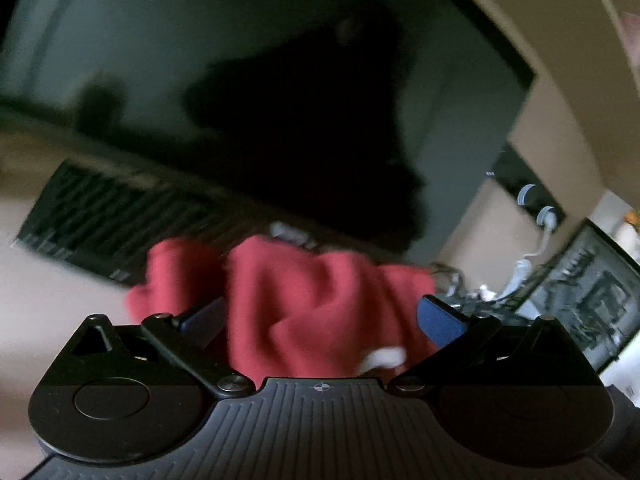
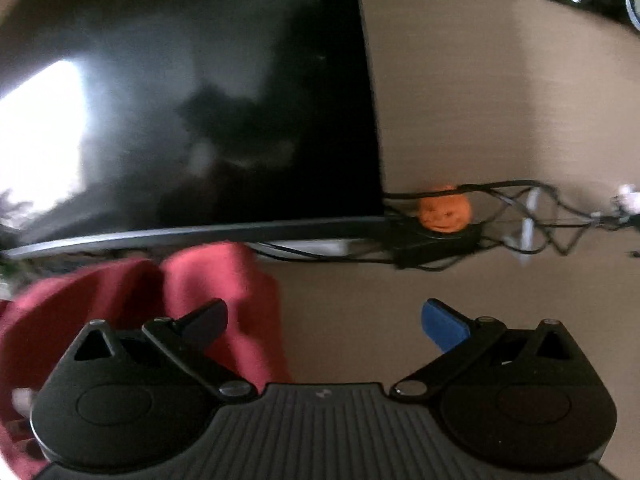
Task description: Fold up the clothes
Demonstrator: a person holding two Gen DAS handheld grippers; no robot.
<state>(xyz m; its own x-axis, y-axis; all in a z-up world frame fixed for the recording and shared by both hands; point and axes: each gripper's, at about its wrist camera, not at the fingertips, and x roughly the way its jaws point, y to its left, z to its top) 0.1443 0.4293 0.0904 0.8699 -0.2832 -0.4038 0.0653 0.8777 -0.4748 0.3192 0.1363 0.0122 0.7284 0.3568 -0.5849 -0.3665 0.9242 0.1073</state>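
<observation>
Left gripper (image 1: pixel 322 318): black two-finger tool with blue pads, fingers spread wide; crumpled red cloth fills the gap between them, and whether either pad touches it cannot be told
Right gripper (image 2: pixel 325 322): same build, fingers spread wide, pinching nothing; bare desk lies between them
Crumpled red fabric garment (image 1: pixel 316 304): one piece, bunched in folds on the desk in front of the monitor; in the right wrist view (image 2: pixel 180 300) it lies to the left, behind and under the left finger, its right edge ending short of the gap's middle
White patch (image 1: pixel 382 358): small, at the garment's near edge, too blurred to identify
Beige desk surface (image 2: pixel 352 320): open room to the right of the garment up to the cables; also open at far left in the left wrist view (image 1: pixel 60 292)
Large dark monitor (image 2: pixel 192 92): one, its lower edge just behind the garment, screen reflecting a bright window
Black keyboard (image 1: pixel 108 224): one, behind and left of the garment
Small orange round figure (image 2: pixel 444 210): one, beside the monitor's right corner, amid black cables (image 2: pixel 532 220)
</observation>
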